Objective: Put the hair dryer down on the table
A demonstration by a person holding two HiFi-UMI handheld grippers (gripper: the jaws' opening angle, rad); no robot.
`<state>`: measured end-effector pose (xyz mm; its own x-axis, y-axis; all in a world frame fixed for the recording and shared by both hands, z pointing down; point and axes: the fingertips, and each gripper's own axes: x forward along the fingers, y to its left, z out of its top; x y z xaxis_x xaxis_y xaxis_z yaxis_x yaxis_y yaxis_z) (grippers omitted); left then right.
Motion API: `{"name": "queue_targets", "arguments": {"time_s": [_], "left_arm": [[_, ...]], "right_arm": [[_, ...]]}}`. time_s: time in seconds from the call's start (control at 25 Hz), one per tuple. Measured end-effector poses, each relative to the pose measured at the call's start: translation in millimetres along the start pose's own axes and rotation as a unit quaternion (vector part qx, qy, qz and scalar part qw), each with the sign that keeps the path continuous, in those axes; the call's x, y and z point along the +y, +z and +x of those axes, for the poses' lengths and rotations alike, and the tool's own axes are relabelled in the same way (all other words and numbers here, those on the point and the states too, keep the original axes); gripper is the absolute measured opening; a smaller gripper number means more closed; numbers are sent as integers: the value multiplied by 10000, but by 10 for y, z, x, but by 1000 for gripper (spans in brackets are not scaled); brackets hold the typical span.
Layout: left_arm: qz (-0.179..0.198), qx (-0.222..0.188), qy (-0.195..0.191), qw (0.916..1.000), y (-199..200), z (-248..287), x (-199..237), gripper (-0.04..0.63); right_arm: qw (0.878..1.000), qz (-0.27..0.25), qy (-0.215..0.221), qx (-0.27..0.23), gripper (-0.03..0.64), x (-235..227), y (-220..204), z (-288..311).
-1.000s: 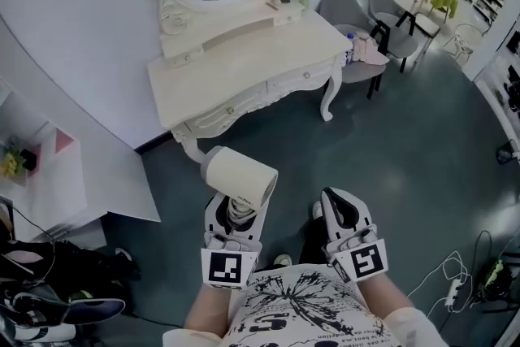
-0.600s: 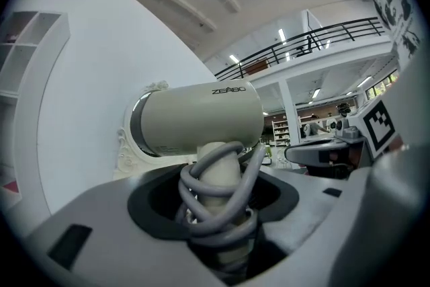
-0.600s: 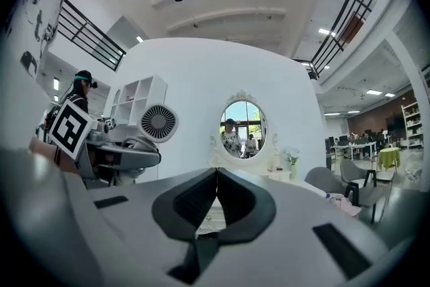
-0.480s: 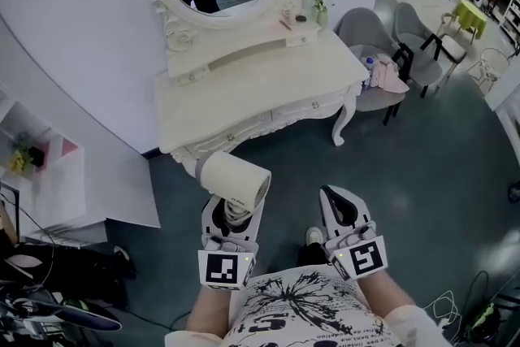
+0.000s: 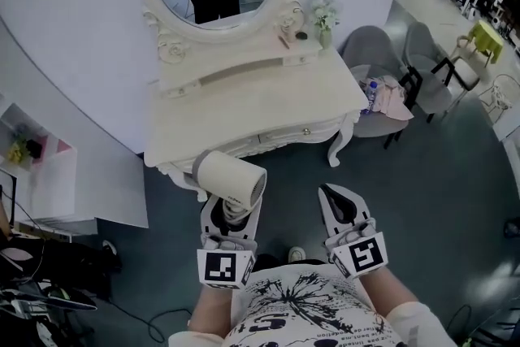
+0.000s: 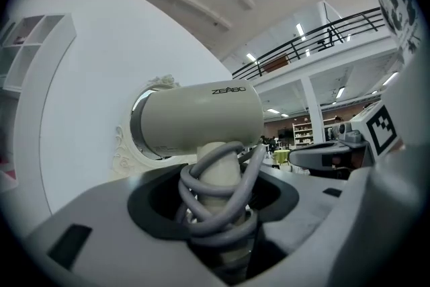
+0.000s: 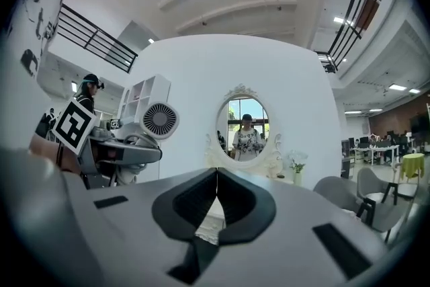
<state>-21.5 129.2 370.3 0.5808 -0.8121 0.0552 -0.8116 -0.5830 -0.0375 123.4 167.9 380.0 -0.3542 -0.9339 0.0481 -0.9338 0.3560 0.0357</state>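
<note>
Dark floor (image 5: 422,199) lies underfoot. Nearest, the left gripper (image 5: 231,214) pinches the cord-wrapped handle of the cream hair dryer (image 5: 231,177), which is carried in the air. The right gripper (image 5: 331,196) beside it is pressed together and empty. Ahead stands the white dressing table (image 5: 244,106). This looks like the carry step. Next, the dryer needs bringing over the tabletop, lowering and releasing.

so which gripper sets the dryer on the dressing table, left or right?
Left. The left gripper is clamped on the hair dryer's cord-wrapped handle; the right gripper is shut and empty beside it. The dressing table lies ahead of both.
</note>
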Motion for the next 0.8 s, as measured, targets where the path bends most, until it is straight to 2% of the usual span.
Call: {"name": "queue_targets", "arguments": {"time_s": [0.16, 0.4, 0.8], "left_arm": [[-20, 107, 44, 9999, -57, 206, -20, 253], [-75, 221, 172, 9996, -191, 566, 197, 253], [-87, 199, 72, 9997, -158, 1607, 1006, 253]], "right_arm": [[9999, 73, 51, 74, 18, -213, -52, 151], [9996, 123, 221, 145, 18, -371, -174, 552], [9995, -113, 244, 163, 18, -706, -99, 1791]]}}
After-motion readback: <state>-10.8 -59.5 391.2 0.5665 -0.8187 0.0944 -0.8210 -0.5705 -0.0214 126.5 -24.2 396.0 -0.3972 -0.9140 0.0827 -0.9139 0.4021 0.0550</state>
